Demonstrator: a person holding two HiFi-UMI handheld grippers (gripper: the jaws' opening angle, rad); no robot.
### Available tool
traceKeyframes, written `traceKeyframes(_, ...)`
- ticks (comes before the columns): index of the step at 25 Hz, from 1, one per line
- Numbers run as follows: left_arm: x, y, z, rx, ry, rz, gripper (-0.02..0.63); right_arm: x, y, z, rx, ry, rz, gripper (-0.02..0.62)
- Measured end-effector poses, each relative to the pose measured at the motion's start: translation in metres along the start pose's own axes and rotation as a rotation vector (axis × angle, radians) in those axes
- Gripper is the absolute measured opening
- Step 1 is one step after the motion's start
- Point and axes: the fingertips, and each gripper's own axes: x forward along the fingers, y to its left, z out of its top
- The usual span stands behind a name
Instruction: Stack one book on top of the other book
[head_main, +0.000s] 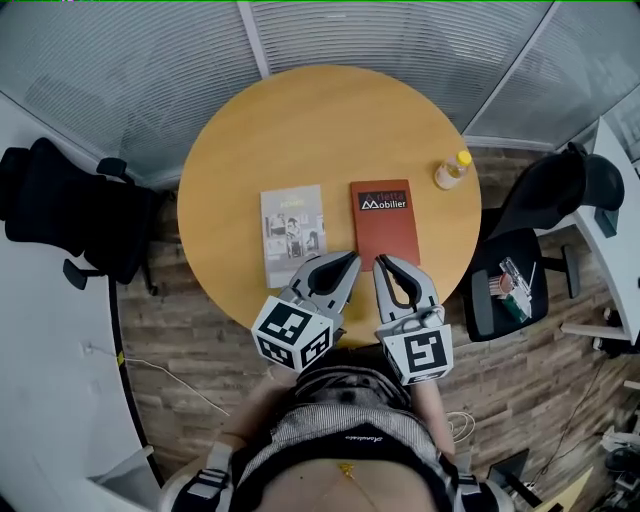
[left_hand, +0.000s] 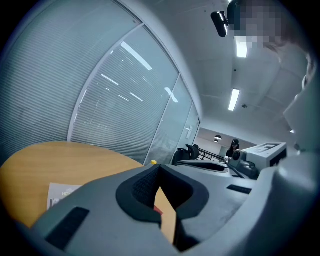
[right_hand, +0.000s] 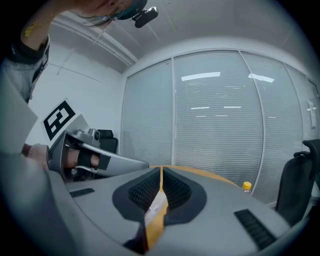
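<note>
1. Now, closest to the person, the left gripper (head_main: 350, 263) and the right gripper (head_main: 384, 263) hang side by side over the near edge of the round table (head_main: 300, 125). Both have their jaws pressed together, and nothing is held in them
2. Just past their tips lie the two books. They are flat and side by side but not touching, the grey book (head_main: 292, 232) on the left and the red book (head_main: 386, 220) on the right. No book is stacked yet
3. To do this step well, I think one gripper should open its jaws first. Then it can slide in low at the near edge of one book and pinch it there. The other gripper can help keep the book flat
4. Farther back on the right stands a small bottle (head_main: 452, 170) with a yellow cap, well apart from the books. Keep the lifted book away from it
</note>
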Motion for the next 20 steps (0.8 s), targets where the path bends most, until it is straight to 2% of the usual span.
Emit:
traceKeyframes(8,0.024,-0.01,0.007,-0.016,-0.033,0.087,0.018,-0.001,-0.024,0.005,-0.034,-0.017,0.112,0.029)
traceKeyframes(15,0.036,-0.014,0.006,-0.022,-0.03,0.115,0.018,-0.002,-0.04,0.0,-0.076,-0.004,0.116,0.029)
traceKeyframes(20,0.044,-0.012,-0.001,-0.002,-0.003,0.128,0.018,0.0,-0.051,-0.008,-0.031,0.03,0.092,0.029)
